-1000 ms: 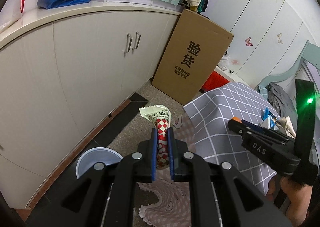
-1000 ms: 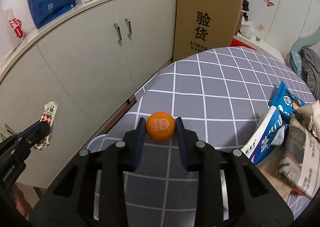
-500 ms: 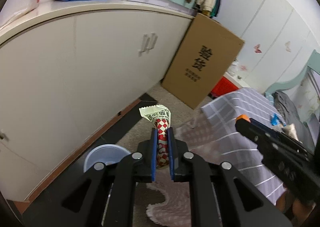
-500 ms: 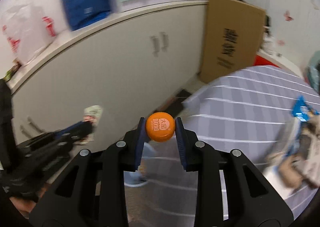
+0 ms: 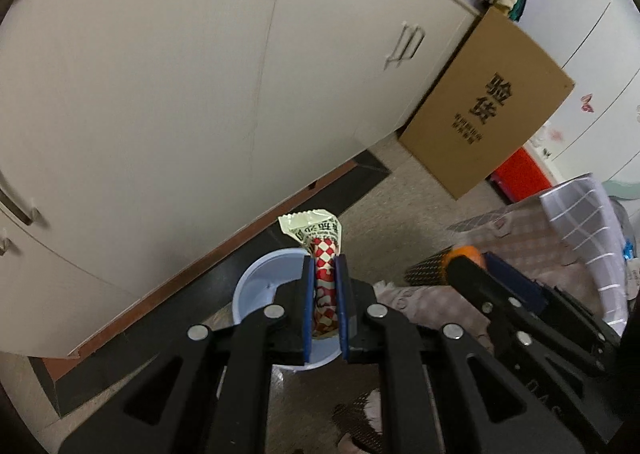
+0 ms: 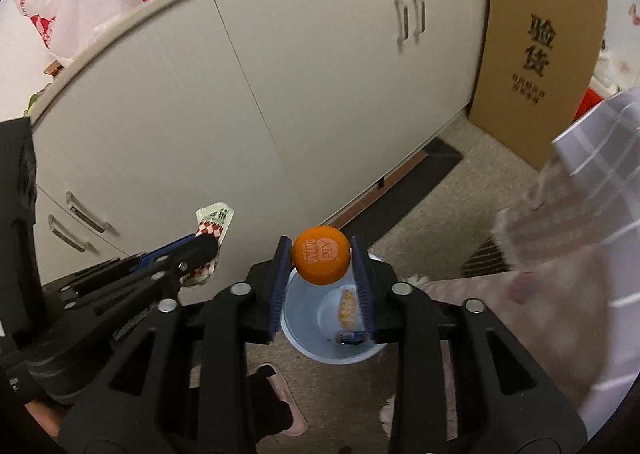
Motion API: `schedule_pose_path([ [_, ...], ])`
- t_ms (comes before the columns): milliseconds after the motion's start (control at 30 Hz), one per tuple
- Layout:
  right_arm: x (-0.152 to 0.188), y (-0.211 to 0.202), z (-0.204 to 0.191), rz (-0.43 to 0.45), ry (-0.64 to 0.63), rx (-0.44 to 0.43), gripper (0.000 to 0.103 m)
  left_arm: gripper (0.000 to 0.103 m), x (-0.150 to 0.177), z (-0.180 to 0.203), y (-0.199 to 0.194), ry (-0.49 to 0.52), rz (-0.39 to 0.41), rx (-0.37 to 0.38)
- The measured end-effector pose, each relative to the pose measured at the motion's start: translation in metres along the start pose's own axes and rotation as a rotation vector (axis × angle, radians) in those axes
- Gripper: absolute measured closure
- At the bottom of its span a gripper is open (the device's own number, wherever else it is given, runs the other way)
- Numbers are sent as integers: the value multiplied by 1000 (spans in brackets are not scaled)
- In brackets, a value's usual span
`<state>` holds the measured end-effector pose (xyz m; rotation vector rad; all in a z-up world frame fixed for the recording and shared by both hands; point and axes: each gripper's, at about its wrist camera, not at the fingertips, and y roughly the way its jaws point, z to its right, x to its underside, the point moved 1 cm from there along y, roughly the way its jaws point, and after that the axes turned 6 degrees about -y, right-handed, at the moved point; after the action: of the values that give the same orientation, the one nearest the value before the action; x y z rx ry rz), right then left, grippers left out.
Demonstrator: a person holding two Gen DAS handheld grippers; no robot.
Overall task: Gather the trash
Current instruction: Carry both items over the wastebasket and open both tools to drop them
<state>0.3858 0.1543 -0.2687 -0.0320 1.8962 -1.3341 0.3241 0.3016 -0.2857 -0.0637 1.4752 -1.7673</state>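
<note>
My left gripper (image 5: 325,266) is shut on a red-and-white checkered snack wrapper (image 5: 318,242) and holds it above a pale blue bin (image 5: 256,290) on the floor. My right gripper (image 6: 321,254) is shut on an orange bottle cap (image 6: 320,256), also held above the bin (image 6: 308,338), which has a few small pieces of trash inside. The left gripper (image 6: 200,246) with the wrapper (image 6: 214,220) shows in the right wrist view at the left. The right gripper with the cap (image 5: 466,254) shows in the left wrist view at the right.
White cabinets (image 5: 180,94) run behind the bin. A tall cardboard box (image 5: 486,114) leans against them at the right. A table with a grey checked cloth (image 5: 580,222) stands at the right. A pink patterned mat (image 6: 552,318) lies on the floor.
Both grippers have swung left, away from the table, and down toward the floor. They now hang over the blue bin, each still holding its item.
</note>
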Motion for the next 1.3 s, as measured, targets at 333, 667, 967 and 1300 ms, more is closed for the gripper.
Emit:
schedule_pose_path([
  [333,17,25,9,-35,36,31,41,93,10,-13,40,-5,-81,-22],
  [667,21,23,22,-17,26,130,36,93,20,5,66,34,-143,-14],
  [967,18,11,29,34,49,136,36,92,13,17,63,49,-131,-5],
  [1300,11,-3,31,73,76,99,34,64,9,25,47,82,-84,-16],
])
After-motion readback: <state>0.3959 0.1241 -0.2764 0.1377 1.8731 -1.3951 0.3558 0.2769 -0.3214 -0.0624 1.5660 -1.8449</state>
